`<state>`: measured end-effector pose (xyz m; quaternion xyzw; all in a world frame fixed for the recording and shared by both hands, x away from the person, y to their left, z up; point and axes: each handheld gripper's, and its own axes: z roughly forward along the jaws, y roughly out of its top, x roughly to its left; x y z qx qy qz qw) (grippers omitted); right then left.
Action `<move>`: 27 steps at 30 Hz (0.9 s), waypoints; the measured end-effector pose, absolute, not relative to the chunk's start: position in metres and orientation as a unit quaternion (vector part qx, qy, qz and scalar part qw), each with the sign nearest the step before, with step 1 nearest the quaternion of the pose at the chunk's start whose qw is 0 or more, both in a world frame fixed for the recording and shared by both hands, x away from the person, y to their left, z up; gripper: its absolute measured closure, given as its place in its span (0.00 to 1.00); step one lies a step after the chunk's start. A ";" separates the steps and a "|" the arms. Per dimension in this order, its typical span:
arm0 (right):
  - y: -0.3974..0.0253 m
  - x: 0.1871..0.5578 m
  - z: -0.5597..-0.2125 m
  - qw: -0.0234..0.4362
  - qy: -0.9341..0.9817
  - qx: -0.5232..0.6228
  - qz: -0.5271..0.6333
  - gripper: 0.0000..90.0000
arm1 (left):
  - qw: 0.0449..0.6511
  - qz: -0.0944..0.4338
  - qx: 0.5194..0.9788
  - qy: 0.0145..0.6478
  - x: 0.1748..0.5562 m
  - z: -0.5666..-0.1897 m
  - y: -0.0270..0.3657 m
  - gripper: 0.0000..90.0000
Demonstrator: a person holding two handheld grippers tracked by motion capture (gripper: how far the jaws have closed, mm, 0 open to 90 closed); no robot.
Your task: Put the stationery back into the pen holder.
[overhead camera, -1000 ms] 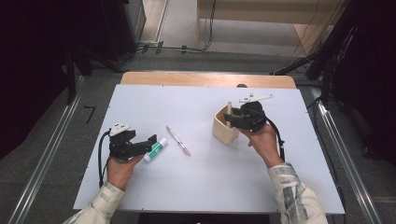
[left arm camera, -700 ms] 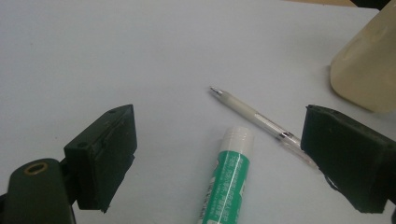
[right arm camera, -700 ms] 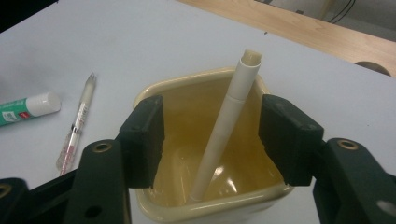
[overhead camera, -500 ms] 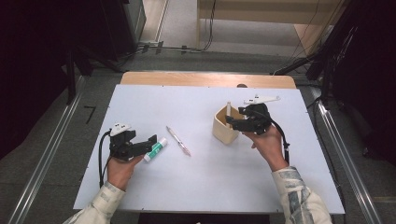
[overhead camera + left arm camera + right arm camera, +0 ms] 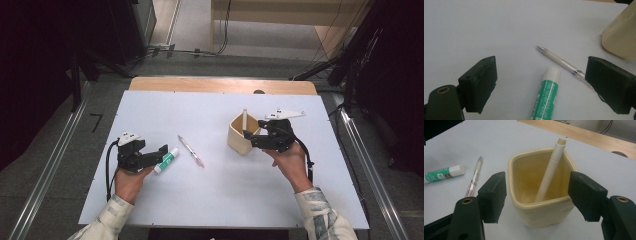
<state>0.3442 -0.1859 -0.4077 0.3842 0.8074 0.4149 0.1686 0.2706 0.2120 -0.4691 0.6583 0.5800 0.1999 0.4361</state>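
Currently the left gripper (image 5: 541,82) rests low on the white table (image 5: 210,200) with its jaws spread wide and empty, the green glue stick (image 5: 545,96) lying between them and untouched. Just beyond it lies the pen (image 5: 561,63), loose on the table. Farther off, the right gripper (image 5: 537,195) stands wide and empty, its jaws on either side of the cream holder (image 5: 541,212) without gripping; a white pen (image 5: 550,170) leans inside. The step in hand appears to be collecting the glue stick. The next move calls for closing squarely across its barrel before lifting it toward the holder.
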 end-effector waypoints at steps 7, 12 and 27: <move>-0.182 0.332 -0.408 0.174 0.809 0.378 0.415 0.32 | 0.438 0.199 0.657 0.581 0.271 -0.469 0.213 0.13; -0.178 0.325 -0.410 0.173 0.813 0.371 0.415 0.31 | 0.437 0.199 0.658 0.581 0.270 -0.469 0.213 0.13; -0.163 0.318 -0.416 0.164 0.822 0.356 0.413 0.31 | 0.438 0.200 0.656 0.581 0.270 -0.469 0.213 0.13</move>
